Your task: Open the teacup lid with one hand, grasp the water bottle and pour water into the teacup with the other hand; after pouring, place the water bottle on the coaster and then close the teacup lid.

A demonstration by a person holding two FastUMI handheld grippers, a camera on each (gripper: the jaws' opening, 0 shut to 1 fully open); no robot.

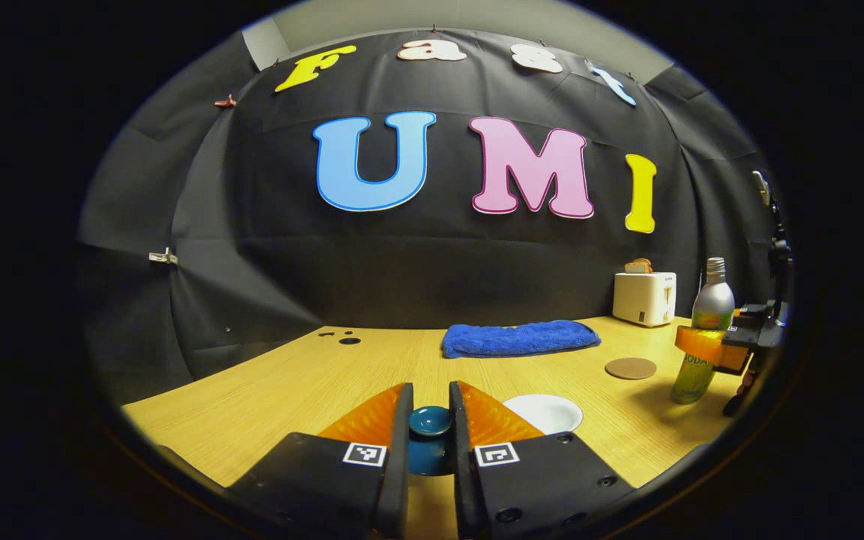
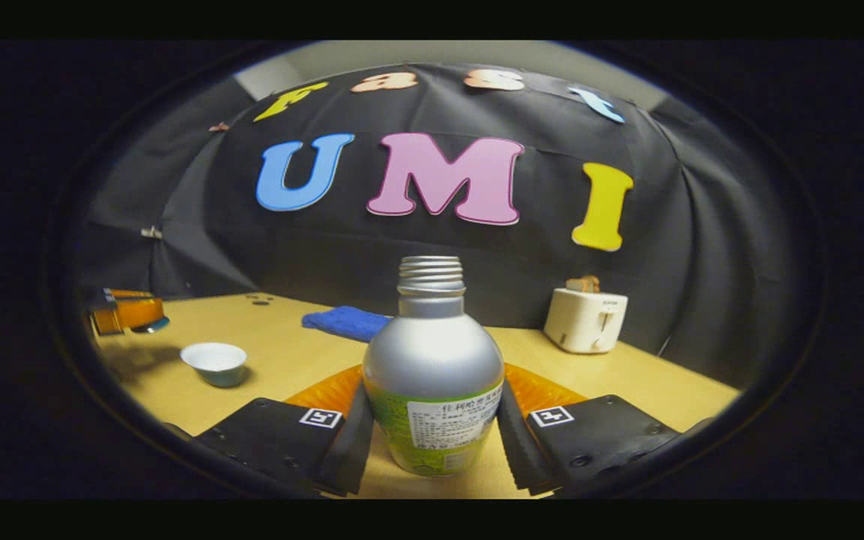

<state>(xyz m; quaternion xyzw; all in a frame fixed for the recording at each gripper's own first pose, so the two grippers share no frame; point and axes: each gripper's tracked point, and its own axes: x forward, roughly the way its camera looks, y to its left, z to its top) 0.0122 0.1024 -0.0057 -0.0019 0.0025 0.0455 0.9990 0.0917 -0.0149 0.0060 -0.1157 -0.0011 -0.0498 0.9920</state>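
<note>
The right claw (image 2: 432, 431) clamps the belly of the smooth, rigid, likely slippery water bottle (image 2: 432, 375), uncapped and upright over the table (image 2: 649, 379), while the left claw (image 1: 430, 427) pinches the small, breakable lid (image 1: 430, 420), the open teacup (image 1: 544, 412) just right of it.

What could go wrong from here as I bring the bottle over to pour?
The silver-and-green metal bottle has no cap, so tilting it early could spill on the wooden table. The small white teacup is shallow and easy to overfill. The left gripper pinches only the dark teal lid knob; it may slip.
</note>
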